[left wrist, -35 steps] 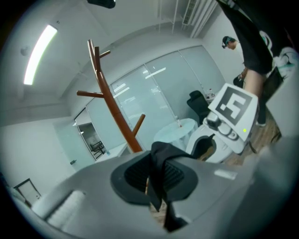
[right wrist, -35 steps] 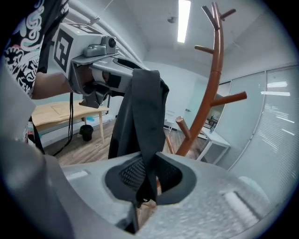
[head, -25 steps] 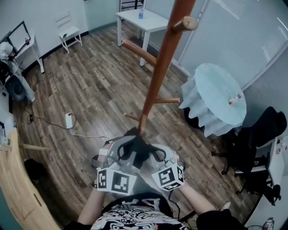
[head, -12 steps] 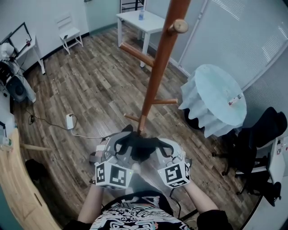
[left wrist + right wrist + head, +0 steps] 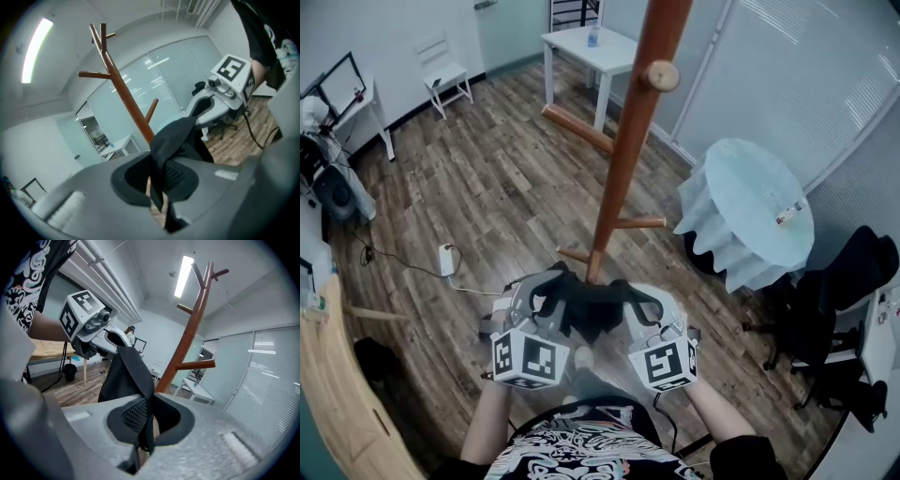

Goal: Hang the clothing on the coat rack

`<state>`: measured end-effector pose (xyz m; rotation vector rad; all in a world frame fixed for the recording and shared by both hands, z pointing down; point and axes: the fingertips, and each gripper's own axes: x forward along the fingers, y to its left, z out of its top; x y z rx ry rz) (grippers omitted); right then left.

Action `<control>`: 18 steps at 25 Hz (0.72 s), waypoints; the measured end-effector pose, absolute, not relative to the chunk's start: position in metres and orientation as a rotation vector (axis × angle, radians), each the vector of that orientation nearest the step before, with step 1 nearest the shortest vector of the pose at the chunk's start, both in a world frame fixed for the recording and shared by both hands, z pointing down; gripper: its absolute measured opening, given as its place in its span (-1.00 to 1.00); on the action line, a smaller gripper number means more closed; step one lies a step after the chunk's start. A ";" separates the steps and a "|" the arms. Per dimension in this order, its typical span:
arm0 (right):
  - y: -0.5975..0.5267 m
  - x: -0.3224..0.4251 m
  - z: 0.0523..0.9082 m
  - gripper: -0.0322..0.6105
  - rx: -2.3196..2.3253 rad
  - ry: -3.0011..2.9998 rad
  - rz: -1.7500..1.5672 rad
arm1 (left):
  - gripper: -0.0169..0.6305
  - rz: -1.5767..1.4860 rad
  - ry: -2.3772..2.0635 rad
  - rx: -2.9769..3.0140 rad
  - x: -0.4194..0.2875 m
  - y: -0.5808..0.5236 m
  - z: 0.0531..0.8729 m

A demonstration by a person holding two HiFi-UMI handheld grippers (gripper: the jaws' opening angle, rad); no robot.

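Round table [image 5: 750, 202], pale blue cloth, on wood-plank floor [image 5: 487, 187]. Behind round table: glass wall with blinds [image 5: 787, 75]. Left of it, farther back: white desk [image 5: 581, 42]. Right of it: black office chair [image 5: 848, 272]. Overhead: lit ceiling strip light [image 5: 36, 49].

Wood-plank floor [image 5: 497, 178] under coat rack [image 5: 617, 187], white power strip [image 5: 445, 260], draped round table [image 5: 750, 206], black chair [image 5: 848, 272]

Black clothing [image 5: 591, 314], reddish-brown coat rack [image 5: 623, 159]

Left tongs [image 5: 551, 292] and right tongs [image 5: 628, 298], side by side at chest, each pinch the black garment [image 5: 592, 317].
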<state>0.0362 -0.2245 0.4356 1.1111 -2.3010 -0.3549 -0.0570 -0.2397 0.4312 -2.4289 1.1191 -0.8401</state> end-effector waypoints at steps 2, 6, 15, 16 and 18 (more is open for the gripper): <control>-0.229 0.037 0.434 -0.87 1.114 -2.302 -0.356 | -0.92 -0.841 1.114 -2.425 -0.056 -0.244 0.430; -0.237 0.035 0.427 -0.87 1.125 -2.325 -0.369 | -0.93 -0.835 1.111 -2.418 -0.058 -0.252 0.424; -0.256 0.031 0.409 -0.87 1.116 -2.356 -0.483 | -0.92 -0.838 1.136 -2.374 -0.063 -0.281 0.407; -0.258 0.031 0.409 -0.87 1.116 -2.357 -0.486 | -0.92 -0.852 1.127 -2.359 -0.064 -0.284 0.409; -0.262 0.032 0.409 -0.87 1.115 -2.363 -0.494 | -0.93 -0.865 1.126 -2.347 -0.063 -0.290 0.409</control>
